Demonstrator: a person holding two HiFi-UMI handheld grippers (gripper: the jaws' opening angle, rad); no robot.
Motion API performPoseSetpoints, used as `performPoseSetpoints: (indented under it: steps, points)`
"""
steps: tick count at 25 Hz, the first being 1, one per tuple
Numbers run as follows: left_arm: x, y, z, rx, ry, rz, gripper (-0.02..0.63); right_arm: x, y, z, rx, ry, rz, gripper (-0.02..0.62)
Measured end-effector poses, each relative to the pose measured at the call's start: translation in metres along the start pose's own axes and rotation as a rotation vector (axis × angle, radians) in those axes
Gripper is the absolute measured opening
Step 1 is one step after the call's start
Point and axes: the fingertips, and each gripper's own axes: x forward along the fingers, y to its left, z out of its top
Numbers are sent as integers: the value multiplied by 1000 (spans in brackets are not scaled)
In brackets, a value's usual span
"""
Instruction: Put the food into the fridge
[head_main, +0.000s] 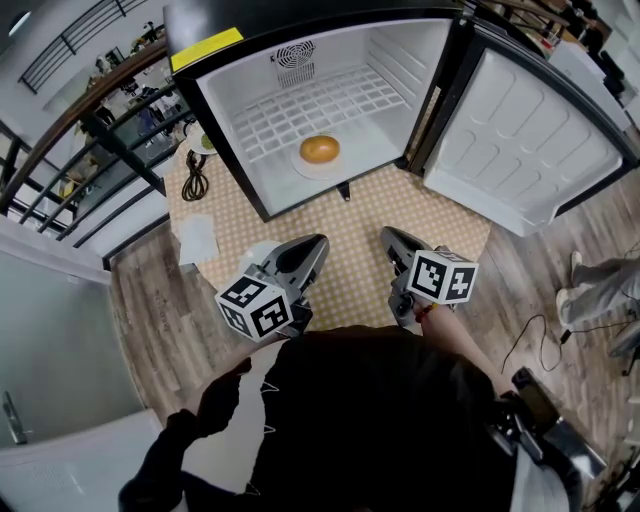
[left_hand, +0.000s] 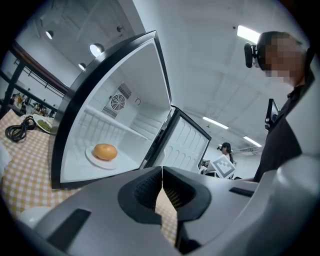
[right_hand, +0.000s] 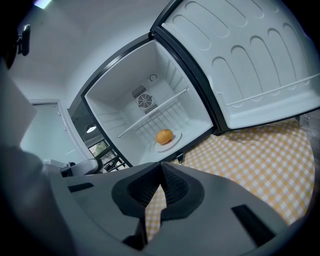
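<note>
A small fridge (head_main: 230, 120) stands open on the checked tablecloth, its door (head_main: 530, 140) swung out to the right. Inside on its floor lies a white plate (head_main: 303, 165) with an orange bun (head_main: 320, 149) on it; the bun (left_hand: 105, 151) also shows in the left gripper view and the bun (right_hand: 164, 135) in the right gripper view. My left gripper (head_main: 318, 243) and my right gripper (head_main: 385, 236) hang side by side over the cloth in front of the fridge, both shut with nothing between the jaws.
A coiled black cable (head_main: 195, 180) and a bowl of greens (head_main: 203, 140) lie left of the fridge. A white paper (head_main: 197, 240) rests at the table's left edge. Railings stand at the far left. A second person (left_hand: 226, 149) is in the background.
</note>
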Motion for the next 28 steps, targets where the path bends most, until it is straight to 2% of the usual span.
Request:
performPoseSetpoints:
  steps: [28]
  points:
    - [0,2,-1,-12,8,-4,17,5,1,-9,4,43,-5,15]
